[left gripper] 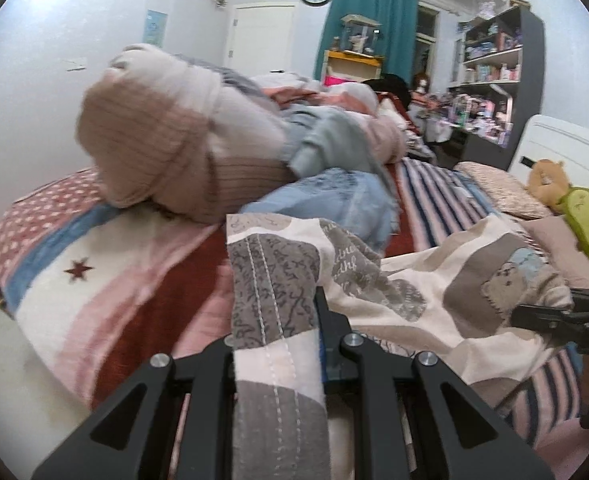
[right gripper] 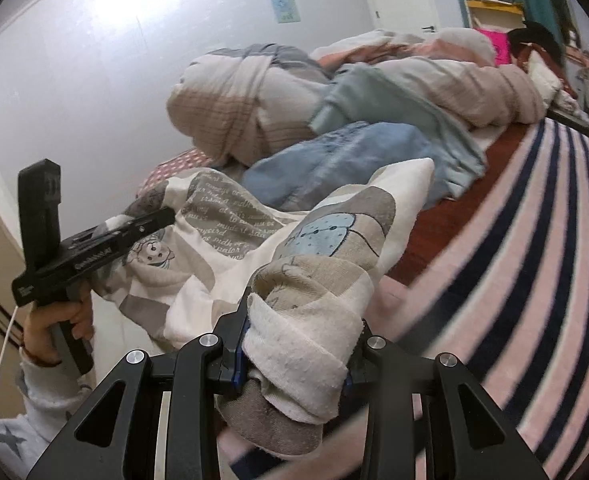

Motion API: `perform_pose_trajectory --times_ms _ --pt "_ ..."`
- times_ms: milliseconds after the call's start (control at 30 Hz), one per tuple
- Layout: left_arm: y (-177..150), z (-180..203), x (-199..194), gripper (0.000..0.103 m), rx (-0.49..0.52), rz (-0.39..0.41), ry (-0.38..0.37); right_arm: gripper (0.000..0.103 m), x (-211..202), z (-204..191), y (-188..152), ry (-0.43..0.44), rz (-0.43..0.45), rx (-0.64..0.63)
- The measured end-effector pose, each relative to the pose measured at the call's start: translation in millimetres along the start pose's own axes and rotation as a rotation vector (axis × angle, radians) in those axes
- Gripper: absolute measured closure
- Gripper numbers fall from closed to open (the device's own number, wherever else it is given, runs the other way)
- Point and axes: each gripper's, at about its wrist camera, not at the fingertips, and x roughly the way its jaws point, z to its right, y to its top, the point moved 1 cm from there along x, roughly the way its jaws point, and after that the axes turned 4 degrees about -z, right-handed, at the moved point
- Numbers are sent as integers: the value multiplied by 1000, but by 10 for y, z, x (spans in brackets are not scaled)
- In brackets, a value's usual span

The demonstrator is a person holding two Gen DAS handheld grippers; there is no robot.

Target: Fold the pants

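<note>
The pants (left gripper: 394, 280), cream with grey patches and bear prints, are held up over the bed (left gripper: 114, 280) by both grippers at once. In the left wrist view, the left gripper (left gripper: 278, 344) is pitched down toward the bed, its fingers drawn almost together on a flat edge of the pants that runs straight up between them. The rest of the cloth is draped away to the right, where part of the right gripper's black frame can be seen at the picture's edge.

In the right wrist view, the right gripper (right gripper: 298, 344) is also angled down, and its fingers are held part-way open by a thick, bunched roll of the pants (right gripper: 254, 240) clamped between them. From there the pants are stretched across to the left gripper (right gripper: 150, 220), which is seen side-on. It is gripped by its handle in the left hand (right gripper: 54, 328), fist closed, with a white star-print sleeve (right gripper: 34, 404) below the wrist.

Behind the pants, a blue garment (right gripper: 334, 160) and a heap of bedding (right gripper: 254, 96) are lying on the bed, against the wall
</note>
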Motion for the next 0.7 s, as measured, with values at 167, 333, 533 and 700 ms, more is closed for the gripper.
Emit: perform_pose_trajectory --times_ms 167,333,533,700 --pt "-76 -243 176 90 -14 -44 40 75 261 -89 -57 17 -21 6" --pt "-199 -264 439 89 -18 -90 53 74 409 27 -211 -7 -52 36" --pt "-243 -275 540 87 -29 -112 61 71 459 15 -291 -38 -69 7" --pt "-221 -274 490 85 -32 -125 65 66 425 -14 -299 -55 -63 -13"
